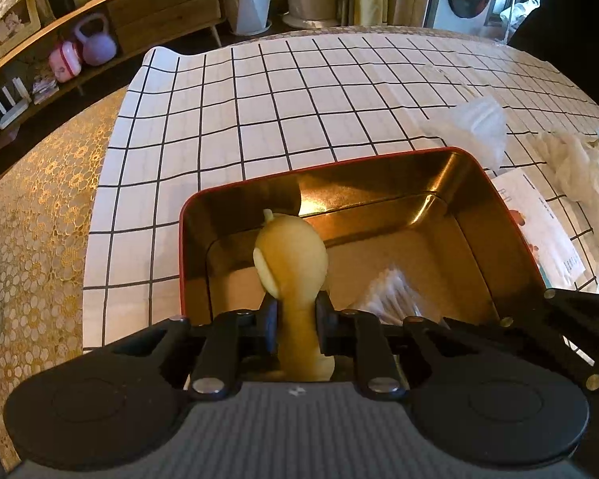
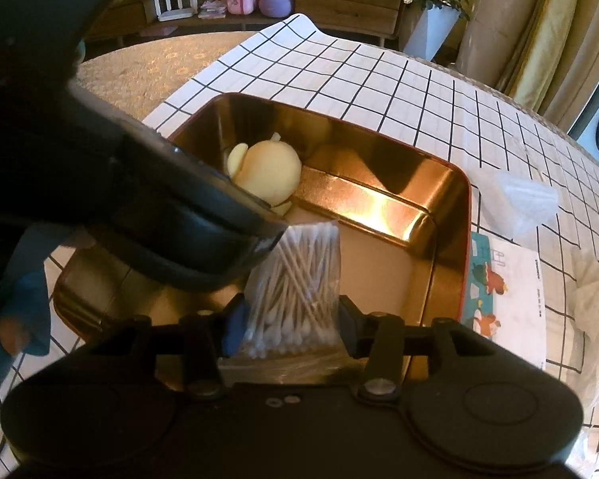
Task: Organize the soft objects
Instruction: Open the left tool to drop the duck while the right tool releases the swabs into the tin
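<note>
Left gripper: its black fingers are pinched narrow on the thin lower part of a pale yellow soft toy with a round head and small ears; the pads press its sides.
Pale yellow toy: its head hangs inside the tin, near the left wall; in the right wrist view it sits in the far-left corner, partly hidden behind the other gripper's dark body.
Right gripper: its fingers stand about half open around a clear plastic bag of wooden-stick cotton swabs; the left pad touches the bag, while a pad-to-bag contact on the right cannot be told for sure.
Cotton swab bag: it lies in the near part of the tin and shows in the left wrist view as a white bundle to the right of the toy.
Tin: a rectangular metal box with red outside and shiny gold inside, open on top, standing on the counter.
Counter: covered by a white cloth with a black grid over a gold patterned cloth.
Right of the tin: a printed paper sheet with cartoon figures, a crumpled clear plastic bag and a crumpled white cloth.
Far background: a wooden sideboard with a lilac kettlebell and a pink case.
</note>
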Action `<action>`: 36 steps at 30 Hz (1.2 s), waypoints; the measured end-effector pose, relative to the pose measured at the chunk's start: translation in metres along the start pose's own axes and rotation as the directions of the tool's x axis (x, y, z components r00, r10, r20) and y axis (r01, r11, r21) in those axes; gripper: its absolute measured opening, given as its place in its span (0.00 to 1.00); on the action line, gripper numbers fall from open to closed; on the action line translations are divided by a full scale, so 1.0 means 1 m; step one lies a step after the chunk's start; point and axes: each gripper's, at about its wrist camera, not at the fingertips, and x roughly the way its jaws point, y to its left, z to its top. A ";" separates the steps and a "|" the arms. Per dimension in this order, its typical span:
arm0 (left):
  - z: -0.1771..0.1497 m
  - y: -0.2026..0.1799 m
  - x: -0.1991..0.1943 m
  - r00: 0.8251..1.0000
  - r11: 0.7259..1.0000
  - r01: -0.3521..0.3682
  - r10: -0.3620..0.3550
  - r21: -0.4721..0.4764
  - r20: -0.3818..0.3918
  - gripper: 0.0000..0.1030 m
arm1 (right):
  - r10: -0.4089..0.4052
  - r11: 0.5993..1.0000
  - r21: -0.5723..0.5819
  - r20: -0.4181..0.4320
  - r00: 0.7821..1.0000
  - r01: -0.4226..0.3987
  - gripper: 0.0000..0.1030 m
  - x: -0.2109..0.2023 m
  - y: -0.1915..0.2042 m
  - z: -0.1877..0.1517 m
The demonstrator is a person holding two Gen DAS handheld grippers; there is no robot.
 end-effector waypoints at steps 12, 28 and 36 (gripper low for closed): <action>-0.004 -0.003 -0.011 0.999 1.000 -0.023 0.023 -0.004 0.022 0.20 | 0.020 1.000 0.022 0.063 0.998 -0.022 0.66 -0.022 -0.013 -0.006; -0.011 -0.017 -0.046 0.996 1.000 -0.015 0.015 -0.006 0.084 0.67 | 0.016 1.000 -0.005 0.127 0.992 -0.016 0.71 -0.077 -0.029 -0.020; -0.019 -0.030 -0.081 0.990 1.000 -0.027 0.025 0.011 0.141 0.67 | 0.020 0.999 0.022 0.185 0.982 -0.024 0.76 -0.115 -0.047 -0.036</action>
